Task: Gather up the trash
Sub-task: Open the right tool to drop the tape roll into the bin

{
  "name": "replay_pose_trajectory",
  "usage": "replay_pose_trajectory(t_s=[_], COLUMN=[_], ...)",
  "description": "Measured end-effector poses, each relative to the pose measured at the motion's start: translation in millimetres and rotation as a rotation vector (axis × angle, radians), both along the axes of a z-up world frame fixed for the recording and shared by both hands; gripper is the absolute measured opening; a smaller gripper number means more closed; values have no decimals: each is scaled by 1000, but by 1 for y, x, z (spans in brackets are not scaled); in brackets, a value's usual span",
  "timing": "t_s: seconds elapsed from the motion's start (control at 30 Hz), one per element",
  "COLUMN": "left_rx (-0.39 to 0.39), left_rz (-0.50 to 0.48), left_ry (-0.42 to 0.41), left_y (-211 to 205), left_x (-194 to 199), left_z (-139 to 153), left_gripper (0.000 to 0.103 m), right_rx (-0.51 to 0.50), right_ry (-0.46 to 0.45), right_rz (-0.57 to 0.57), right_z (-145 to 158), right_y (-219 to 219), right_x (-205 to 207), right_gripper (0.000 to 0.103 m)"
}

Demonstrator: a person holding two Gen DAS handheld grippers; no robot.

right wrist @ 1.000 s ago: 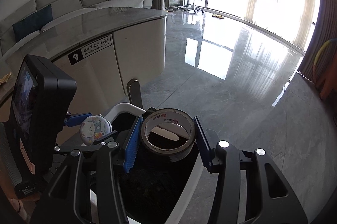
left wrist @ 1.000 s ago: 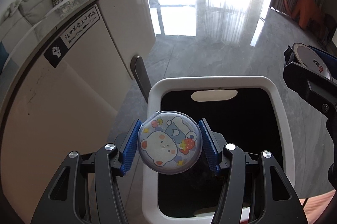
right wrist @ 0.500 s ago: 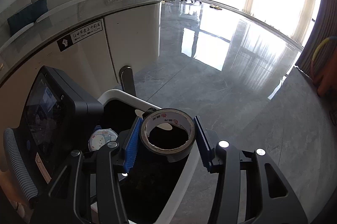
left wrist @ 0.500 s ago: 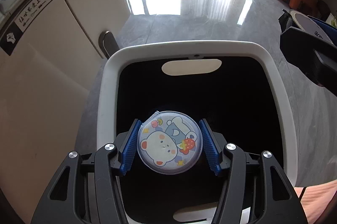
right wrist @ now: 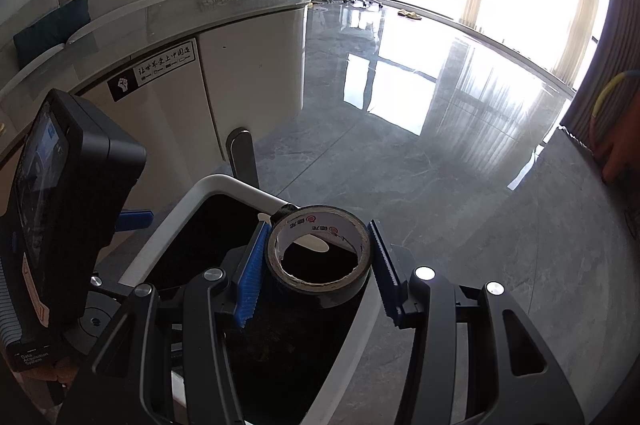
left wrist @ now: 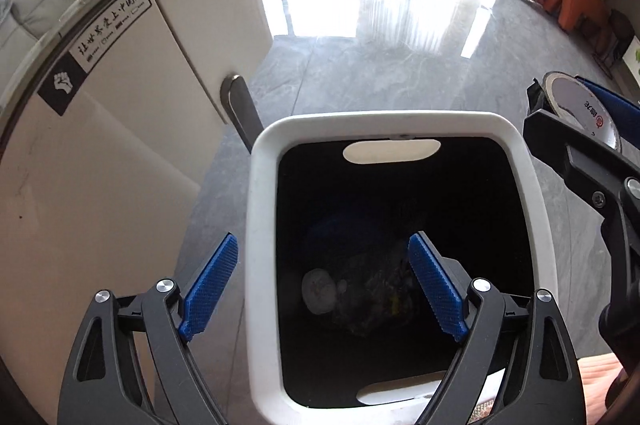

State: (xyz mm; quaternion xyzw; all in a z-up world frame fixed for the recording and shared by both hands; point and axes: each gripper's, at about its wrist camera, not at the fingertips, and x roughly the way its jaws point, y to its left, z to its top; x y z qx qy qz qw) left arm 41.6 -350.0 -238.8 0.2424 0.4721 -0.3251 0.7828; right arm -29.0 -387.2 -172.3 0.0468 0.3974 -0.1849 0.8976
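Now left gripper [left wrist: 324, 289] opening wide, empty, over bin [left wrist: 256, 225]; right gripper [right wrist: 318, 265] clamps tape roll [right wrist: 320, 257].

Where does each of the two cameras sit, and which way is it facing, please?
Left wrist: on the left gripper, looking steeply down into the white bin; its jaws are opening with nothing between them; a hand shows at lower right.
Right wrist: on the right gripper, looking down and out across the floor; its blue pads clamp a roll of tape above the bin's edge.
Shared: the bin, the tape, the white cabinet, and each other's gripper.
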Motion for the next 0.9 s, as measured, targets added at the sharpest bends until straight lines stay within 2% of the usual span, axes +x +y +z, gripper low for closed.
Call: replay_pose_trajectory(t_s=[0.07,0.27,0.5,0.9], left_rx=[-10,-60,-72,-65], left_rz=[34,83,101,105], left_ry=[-62,-145,-151,-165], left_y=[10,35,47,64], left_x=[5,17,18,16], left_z=[13,41,52,58], left_gripper=[88,88,88,88], right_rx=[2,4,38,98], right_ry=[-1,14,57,202], right_rz=[7,49,95,129], right_z=[0,-6,-22,-64], right_y=[3,17,26,27], right_x=[2,11,20,32], right_gripper=[50,50,50,50])
